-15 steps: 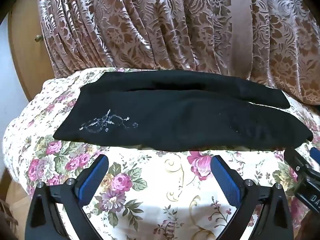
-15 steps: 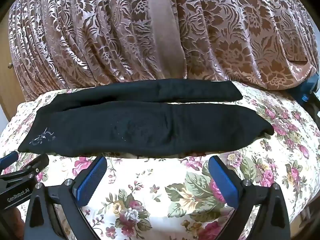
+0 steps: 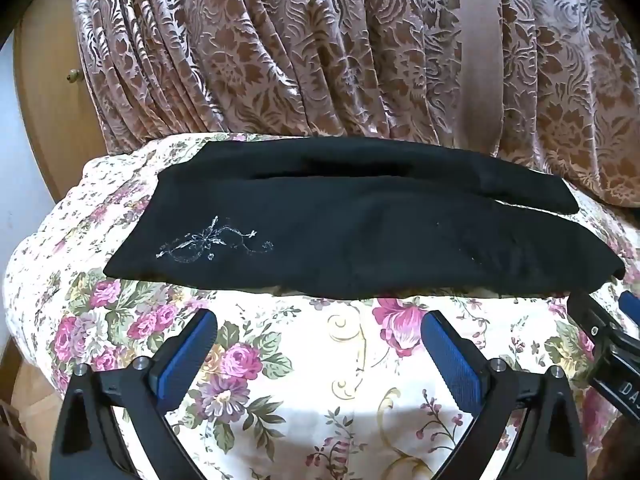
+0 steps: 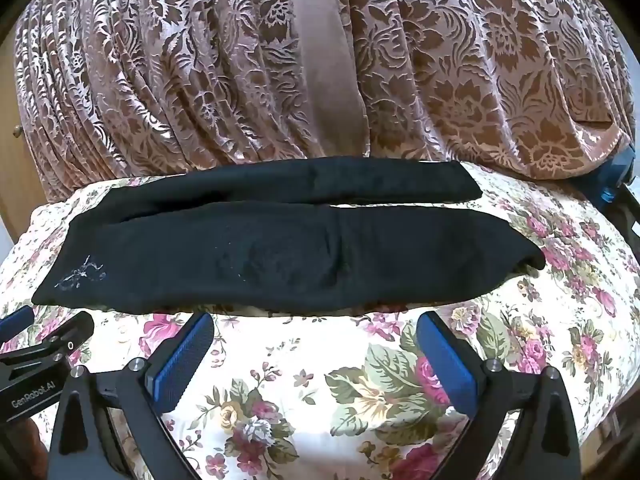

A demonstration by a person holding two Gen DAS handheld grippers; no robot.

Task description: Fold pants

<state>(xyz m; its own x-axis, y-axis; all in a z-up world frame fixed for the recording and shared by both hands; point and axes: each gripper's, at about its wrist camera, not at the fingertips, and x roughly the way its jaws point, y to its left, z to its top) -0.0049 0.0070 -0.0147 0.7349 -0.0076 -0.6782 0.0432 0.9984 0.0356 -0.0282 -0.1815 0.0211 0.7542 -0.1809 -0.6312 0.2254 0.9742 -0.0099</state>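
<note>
Black pants [image 3: 352,232] lie flat across a floral bedspread [image 3: 280,360], legs running left to right, one leg behind the other. A pale embroidered motif [image 3: 212,242] marks the near leg at its left end. My left gripper [image 3: 318,336] hangs open just in front of the pants' near edge, nothing between its blue pads. In the right wrist view the same pants [image 4: 288,252] stretch across the bedspread [image 4: 320,380], and my right gripper [image 4: 314,338] is open in front of the near edge, also empty. Each gripper shows at the other view's side edge.
A brown and pink patterned curtain [image 3: 320,52] hangs right behind the bed. A wooden cabinet door with a knob [image 3: 72,76] stands at the left. A blue and black object [image 4: 616,184] sits at the bed's far right edge.
</note>
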